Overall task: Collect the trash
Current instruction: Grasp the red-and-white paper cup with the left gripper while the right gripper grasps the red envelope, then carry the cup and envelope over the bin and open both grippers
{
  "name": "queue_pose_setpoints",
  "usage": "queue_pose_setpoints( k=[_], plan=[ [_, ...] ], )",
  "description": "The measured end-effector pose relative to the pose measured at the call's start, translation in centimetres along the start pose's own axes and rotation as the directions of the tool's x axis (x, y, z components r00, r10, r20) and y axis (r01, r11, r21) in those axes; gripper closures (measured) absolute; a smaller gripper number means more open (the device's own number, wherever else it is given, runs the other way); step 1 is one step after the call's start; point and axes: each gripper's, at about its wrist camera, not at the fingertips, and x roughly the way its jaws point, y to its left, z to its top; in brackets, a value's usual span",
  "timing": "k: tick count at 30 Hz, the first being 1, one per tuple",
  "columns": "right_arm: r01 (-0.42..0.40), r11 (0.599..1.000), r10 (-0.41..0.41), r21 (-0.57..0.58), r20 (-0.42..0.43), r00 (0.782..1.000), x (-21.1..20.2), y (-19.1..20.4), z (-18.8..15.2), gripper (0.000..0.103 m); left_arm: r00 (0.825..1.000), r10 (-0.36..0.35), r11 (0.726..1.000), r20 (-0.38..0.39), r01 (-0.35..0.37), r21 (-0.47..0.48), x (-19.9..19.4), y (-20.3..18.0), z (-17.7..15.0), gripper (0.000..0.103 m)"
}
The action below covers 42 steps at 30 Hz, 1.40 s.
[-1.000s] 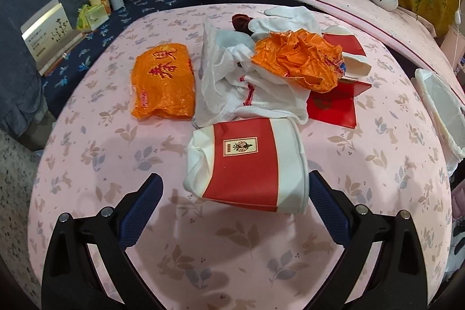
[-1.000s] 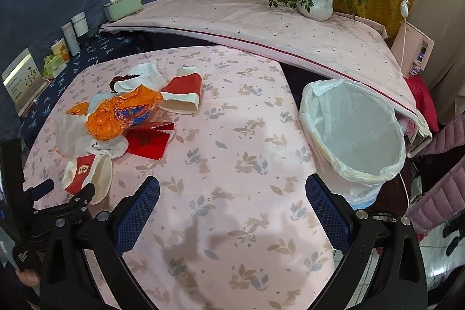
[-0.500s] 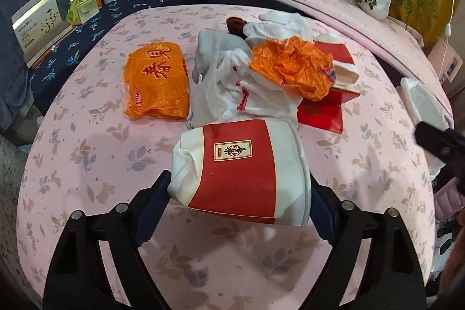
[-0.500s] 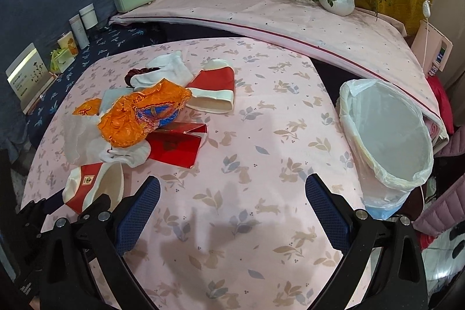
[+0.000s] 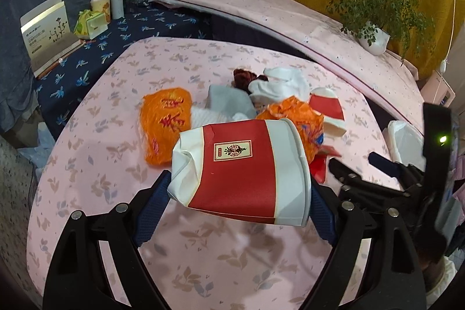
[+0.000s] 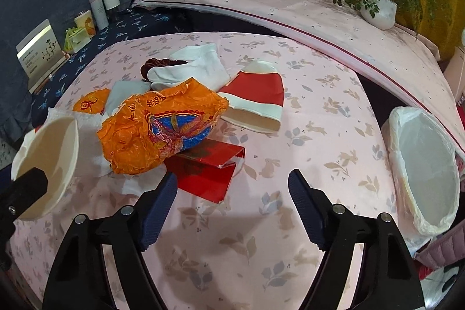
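Red-and-white paper cup point(image 5: 241, 167), label unreadable, clamped in left hand-held gripper point(image 5: 232, 202); right point(image 6: 232, 211) empty.

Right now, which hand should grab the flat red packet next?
The right. The right hand-held gripper is open and empty, with the red packet just ahead of its fingertips. The left hand-held gripper is already clamped on the red-and-white paper cup.

The pink leaf-print table point(image 6: 305, 112) bears orange bags point(image 6: 162, 130), a red-and-white cup point(image 6: 255, 103) and red packet point(image 6: 206, 176).
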Motion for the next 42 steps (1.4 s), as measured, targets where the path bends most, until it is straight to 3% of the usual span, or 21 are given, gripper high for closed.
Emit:
queue_pose_setpoints(
  k=[5,10,11,13,18,32,42],
  plan=[
    [-0.034,0.997,0.034,-0.073,-0.011,0.999,1.8,0.1,1.2,0.031,1.000,0.016,1.000,0.003,-0.016,0.018,1.3,-1.2,1.5,0.021],
    [-0.084,0.988,0.080,-0.129,-0.035,0.996,2.9,0.5,1.6,0.048,0.999,0.032,0.999,-0.012,-0.032,0.013,2.6,-1.9,2.0,0.021],
    [-0.096,0.986,0.090,-0.140,-0.042,0.995,3.1,0.7,1.5,0.052,0.999,0.033,0.999,-0.015,-0.033,0.010,2.8,-1.9,2.0,0.021],
    [-0.108,0.982,0.098,-0.153,-0.072,0.993,3.7,0.8,1.3,0.078,0.999,0.044,0.999,-0.019,-0.044,0.009,3.1,-2.1,2.0,0.021],
    [-0.143,0.983,0.134,-0.118,-0.082,0.988,3.0,-0.1,0.5,0.096,0.998,0.056,0.998,-0.024,-0.055,0.018,3.0,-2.9,1.8,0.021],
    [-0.153,0.988,0.154,0.026,-0.016,0.988,-4.9,-6.4,-4.0,0.102,1.000,0.000,0.995,-0.014,0.001,0.101,0.8,-10.3,0.3,0.021],
    [-0.091,0.983,0.082,0.158,0.067,0.994,-8.9,-13.7,-5.2,0.102,0.998,-0.070,0.979,-0.005,0.070,0.189,-0.2,-18.1,-0.5,0.021]
  ],
)
